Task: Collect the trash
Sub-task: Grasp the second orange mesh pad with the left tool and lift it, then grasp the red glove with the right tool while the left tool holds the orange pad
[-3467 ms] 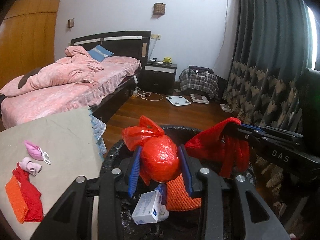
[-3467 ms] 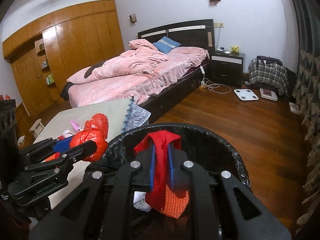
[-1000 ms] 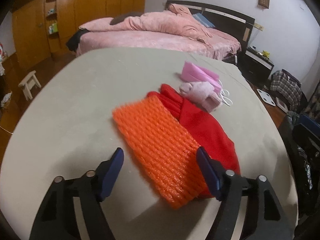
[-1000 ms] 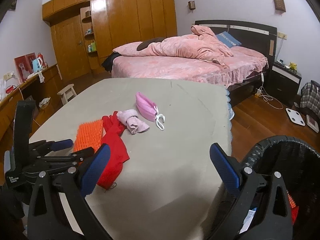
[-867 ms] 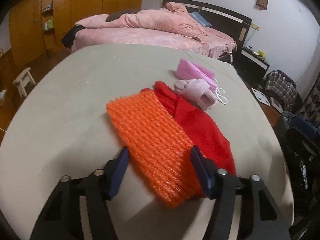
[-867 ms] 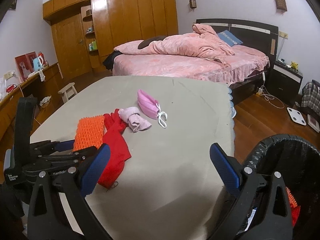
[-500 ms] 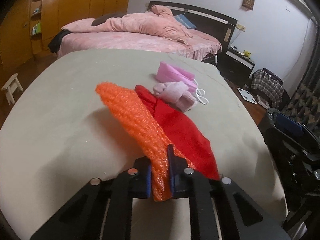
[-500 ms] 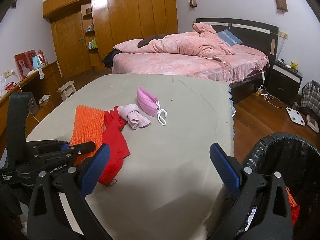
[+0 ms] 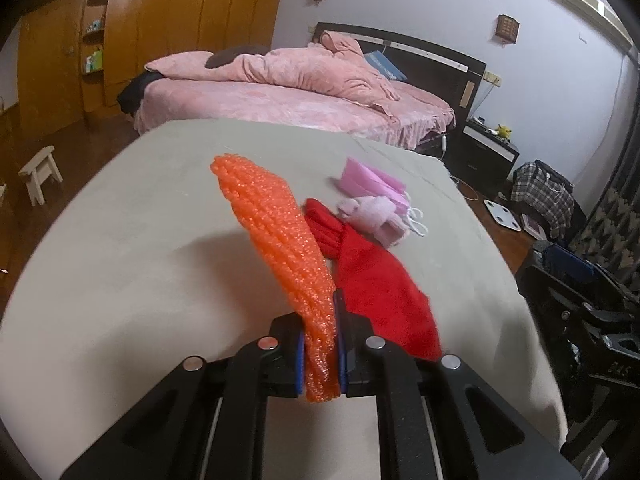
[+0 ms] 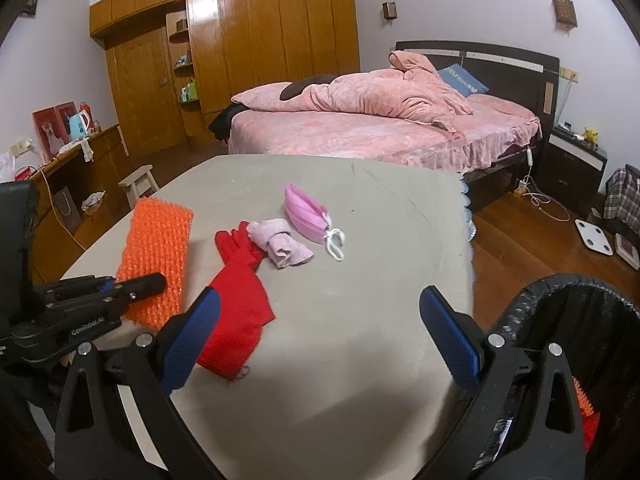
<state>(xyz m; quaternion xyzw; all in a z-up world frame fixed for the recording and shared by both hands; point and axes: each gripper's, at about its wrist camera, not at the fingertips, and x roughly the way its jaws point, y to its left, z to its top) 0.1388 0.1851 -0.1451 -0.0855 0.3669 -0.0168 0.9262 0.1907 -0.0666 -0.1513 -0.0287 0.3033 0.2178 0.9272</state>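
Observation:
My left gripper (image 9: 320, 344) is shut on an orange foam net (image 9: 276, 236) and holds it lifted off the grey table (image 9: 140, 248). The net also shows in the right wrist view (image 10: 156, 256), held by the left gripper (image 10: 140, 284). A red glove (image 9: 372, 284) (image 10: 240, 296), a pale pink rolled cloth (image 9: 376, 216) (image 10: 280, 242) and a pink face mask (image 9: 372, 182) (image 10: 306, 212) lie on the table. My right gripper (image 10: 320, 332) is open and empty above the table's near right part, next to the black-lined trash bin (image 10: 560, 320).
A pink bed (image 10: 380, 124) stands beyond the table. Wooden wardrobes (image 10: 240, 52) line the far wall. A small stool (image 10: 140, 180) stands left of the table. The bin holds red and orange trash (image 10: 588, 416). A scale (image 10: 596, 236) lies on the wooden floor.
My left gripper closed on the orange net and raised it off the table, tilting it upright. The right gripper stayed open and nearly still beside the bin.

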